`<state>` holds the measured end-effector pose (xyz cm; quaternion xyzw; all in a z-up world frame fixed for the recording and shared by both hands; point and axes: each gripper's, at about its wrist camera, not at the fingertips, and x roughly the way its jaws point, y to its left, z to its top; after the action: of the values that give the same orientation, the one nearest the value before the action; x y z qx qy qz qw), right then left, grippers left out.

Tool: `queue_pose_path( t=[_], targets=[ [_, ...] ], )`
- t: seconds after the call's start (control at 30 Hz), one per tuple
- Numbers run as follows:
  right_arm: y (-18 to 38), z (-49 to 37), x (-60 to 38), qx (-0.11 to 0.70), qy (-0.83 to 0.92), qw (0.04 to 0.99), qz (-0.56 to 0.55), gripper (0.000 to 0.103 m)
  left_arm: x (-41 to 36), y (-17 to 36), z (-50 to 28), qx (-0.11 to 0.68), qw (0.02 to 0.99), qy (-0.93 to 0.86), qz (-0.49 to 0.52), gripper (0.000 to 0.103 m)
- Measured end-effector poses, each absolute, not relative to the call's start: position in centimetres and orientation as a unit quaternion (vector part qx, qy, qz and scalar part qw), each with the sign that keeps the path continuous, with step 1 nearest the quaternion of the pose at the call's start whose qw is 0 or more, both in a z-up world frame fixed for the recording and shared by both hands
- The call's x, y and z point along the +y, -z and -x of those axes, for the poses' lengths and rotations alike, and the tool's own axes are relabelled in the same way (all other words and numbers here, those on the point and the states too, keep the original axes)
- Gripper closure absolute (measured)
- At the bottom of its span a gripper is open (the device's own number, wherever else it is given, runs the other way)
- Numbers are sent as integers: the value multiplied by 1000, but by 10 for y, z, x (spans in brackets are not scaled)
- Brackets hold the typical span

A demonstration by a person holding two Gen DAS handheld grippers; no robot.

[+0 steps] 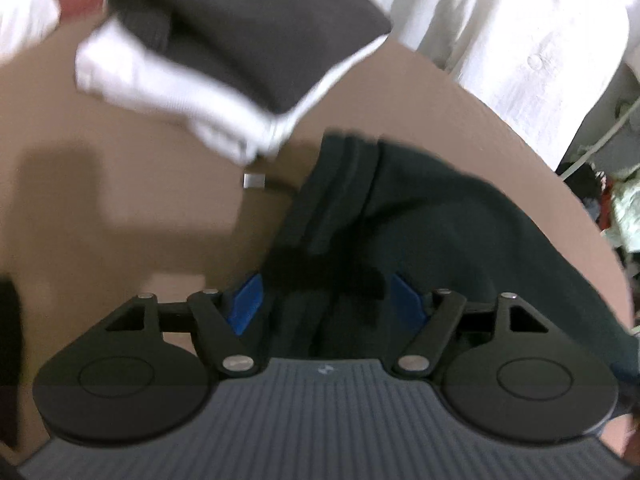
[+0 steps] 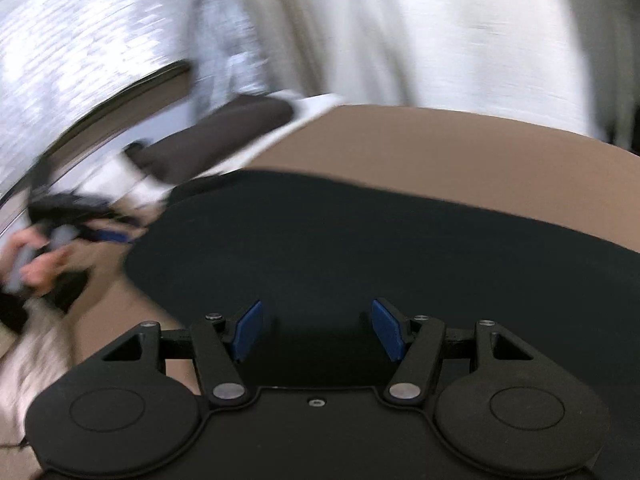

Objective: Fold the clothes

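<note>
A dark green garment point(image 1: 420, 216) lies on the tan table point(image 1: 120, 208). In the left wrist view, bunched folds of it fill the space between the blue pads point(image 1: 248, 300) of my left gripper point(image 1: 328, 300), whose jaws stand wide apart around the cloth. In the right wrist view the same dark garment point(image 2: 340, 240) lies flat and spread. My right gripper point(image 2: 316, 330) hovers over its near edge, open and empty, blue pads point(image 2: 386, 328) wide apart. My left gripper also shows at the far left in the right wrist view point(image 2: 80, 232), blurred.
A folded stack of a dark grey garment point(image 1: 248, 32) on a white one point(image 1: 168, 88) sits at the table's far side. A person in a white shirt point(image 1: 500, 20) stands behind the table. A small metal plug with cable point(image 1: 256, 181) lies near the stack.
</note>
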<state>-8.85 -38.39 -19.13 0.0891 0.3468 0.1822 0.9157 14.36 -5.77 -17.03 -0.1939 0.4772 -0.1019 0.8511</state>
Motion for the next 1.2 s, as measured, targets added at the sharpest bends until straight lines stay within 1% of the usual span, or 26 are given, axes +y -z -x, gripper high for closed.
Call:
queue_pose_path(
  t=[0.03, 0.07, 0.2, 0.23, 0.27, 0.3, 0.4, 0.43, 0.47, 0.5, 0.53, 0.57, 0.67, 0.73, 0.77, 0.8, 0.83, 0.87, 0.9, 0.93, 1.0, 1.03, 1.07, 1.13, 1.2],
  targets=[
    [191, 89, -370, 350, -199, 912, -84, 37, -57, 175, -141, 477, 849, 103, 201, 16],
    [191, 90, -356, 353, -215, 907, -78, 37, -59, 178, -140, 478, 850, 100, 197, 15],
    [202, 93, -316, 398, -239, 883, -77, 37, -79, 189, -142, 482, 861, 96, 127, 15],
    [206, 94, -309, 407, -237, 879, -77, 37, -83, 193, -144, 488, 860, 90, 114, 13],
    [211, 94, -304, 413, -229, 878, -73, 37, -86, 197, -146, 495, 859, 82, 105, 8],
    [215, 95, -300, 417, -219, 879, -73, 37, -90, 201, -147, 501, 857, 74, 95, 8],
    [224, 99, -296, 423, -183, 882, -98, 37, -82, 208, -150, 508, 849, 70, 130, 7],
    [227, 99, -296, 426, -171, 881, -112, 37, -78, 209, -150, 507, 847, 72, 141, 8],
    [229, 100, -295, 428, -159, 881, -126, 37, -74, 210, -150, 506, 846, 74, 152, 18],
    [231, 100, -294, 424, -149, 884, -130, 37, -72, 209, -148, 501, 848, 80, 153, 26],
    [232, 101, -292, 414, -142, 891, -123, 37, -74, 204, -145, 492, 853, 92, 146, 41],
    [232, 102, -291, 404, -136, 897, -115, 37, -76, 199, -142, 482, 859, 106, 137, 47],
    [234, 105, -285, 373, -116, 916, -92, 37, -95, 181, -128, 443, 887, 112, 66, 50],
    [235, 106, -282, 351, -102, 928, -76, 37, -95, 173, -124, 430, 893, 114, 62, 51],
    [236, 107, -280, 341, -95, 933, -68, 37, -89, 168, -123, 425, 894, 120, 78, 51],
    [237, 108, -278, 330, -89, 938, -60, 42, -79, 163, -123, 421, 892, 129, 103, 52],
    [237, 109, -276, 319, -82, 943, -52, 62, -68, 158, -122, 418, 889, 139, 128, 52],
    [238, 110, -275, 308, -75, 947, -44, 71, -61, 157, -122, 419, 884, 148, 145, 53],
    [239, 111, -273, 297, -68, 952, -36, 85, -58, 160, -123, 426, 879, 155, 146, 53],
    [239, 112, -271, 286, -61, 956, -28, 93, -55, 164, -123, 434, 874, 163, 144, 52],
    [233, 117, -276, 283, -81, 955, -39, 94, -57, 179, -128, 466, 859, 165, 136, 50],
    [229, 122, -282, 289, -98, 951, -52, 94, -58, 189, -130, 488, 846, 167, 135, 47],
    [227, 125, -288, 306, -119, 942, -65, 94, -56, 198, -134, 508, 834, 163, 144, 42],
    [233, 123, -295, 356, -145, 920, -78, 95, -48, 211, -141, 531, 812, 159, 184, 38],
    [245, 116, -300, 399, -156, 898, -97, 95, -37, 218, -145, 541, 793, 157, 232, 37]
  ],
)
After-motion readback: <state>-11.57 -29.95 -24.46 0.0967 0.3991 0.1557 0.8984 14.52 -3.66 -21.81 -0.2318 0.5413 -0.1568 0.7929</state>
